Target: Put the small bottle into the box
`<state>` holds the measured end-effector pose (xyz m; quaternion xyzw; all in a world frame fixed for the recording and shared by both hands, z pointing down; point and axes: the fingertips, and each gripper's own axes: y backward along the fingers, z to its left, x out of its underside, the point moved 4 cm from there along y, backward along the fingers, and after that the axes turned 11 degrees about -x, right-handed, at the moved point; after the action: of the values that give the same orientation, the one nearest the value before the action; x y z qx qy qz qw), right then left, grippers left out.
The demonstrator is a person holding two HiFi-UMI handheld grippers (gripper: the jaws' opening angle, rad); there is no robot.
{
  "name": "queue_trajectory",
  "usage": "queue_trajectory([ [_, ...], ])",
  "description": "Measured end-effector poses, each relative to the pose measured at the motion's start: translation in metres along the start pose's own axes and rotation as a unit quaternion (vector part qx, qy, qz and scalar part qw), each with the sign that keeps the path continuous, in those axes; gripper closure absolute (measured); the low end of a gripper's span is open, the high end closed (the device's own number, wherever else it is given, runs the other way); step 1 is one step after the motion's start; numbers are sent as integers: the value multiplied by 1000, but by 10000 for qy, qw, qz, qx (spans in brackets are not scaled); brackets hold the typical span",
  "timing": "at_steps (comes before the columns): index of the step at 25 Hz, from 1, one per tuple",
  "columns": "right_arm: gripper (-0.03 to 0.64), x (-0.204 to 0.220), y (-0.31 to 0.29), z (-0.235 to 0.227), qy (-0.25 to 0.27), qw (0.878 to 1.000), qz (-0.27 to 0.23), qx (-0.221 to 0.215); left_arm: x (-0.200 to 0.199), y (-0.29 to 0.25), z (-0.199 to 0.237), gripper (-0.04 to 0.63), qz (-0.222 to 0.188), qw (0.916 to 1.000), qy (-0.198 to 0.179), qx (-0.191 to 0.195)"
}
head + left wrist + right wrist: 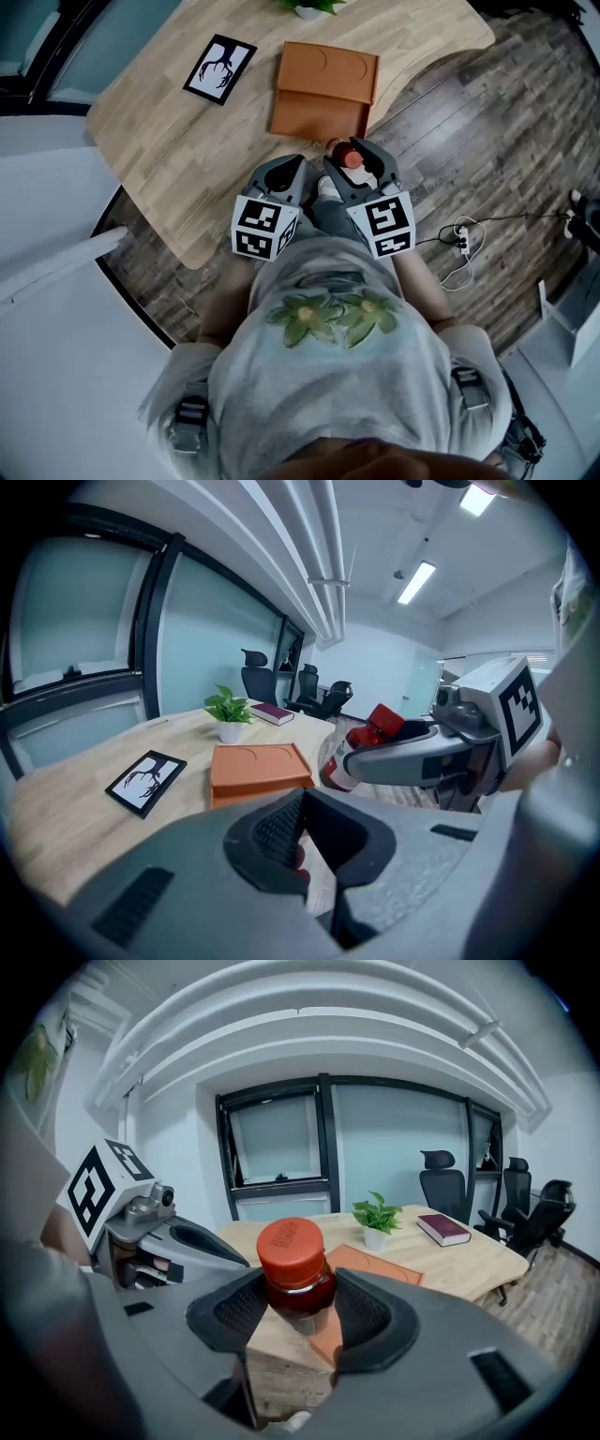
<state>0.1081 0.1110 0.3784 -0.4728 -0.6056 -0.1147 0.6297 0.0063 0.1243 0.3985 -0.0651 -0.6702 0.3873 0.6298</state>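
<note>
The small bottle [352,157], dark glass with a red cap, is clamped between the pads of my right gripper [360,169], just off the near edge of the wooden table [187,159]. In the right gripper view the bottle [292,1251] stands upright in the shut jaws. The flat orange box [323,89] lies closed on the table beyond both grippers. My left gripper [284,176] hovers beside the right one, over the table's edge. Its pads [272,832] meet with nothing between them. The left gripper view shows the bottle [361,747] to the right of the box [258,766].
A black-framed picture [219,68] lies left of the box. A potted plant [309,6] and a dark red book [442,1228] sit at the table's far end, with office chairs [441,1185] behind. A white cable and plug strip [461,239] lie on the wood floor at the right.
</note>
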Motion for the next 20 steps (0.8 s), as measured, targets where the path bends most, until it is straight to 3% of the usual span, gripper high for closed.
queue_trajectory([
  [5,393,0,-10,-18,92,9999,45,-76,-3,-13,4,588,-4,9998,121,-143],
  [20,393,-7,-49,-33,-47,9998,195,-48,-12,-28,34,588,224,9996,169,-49],
])
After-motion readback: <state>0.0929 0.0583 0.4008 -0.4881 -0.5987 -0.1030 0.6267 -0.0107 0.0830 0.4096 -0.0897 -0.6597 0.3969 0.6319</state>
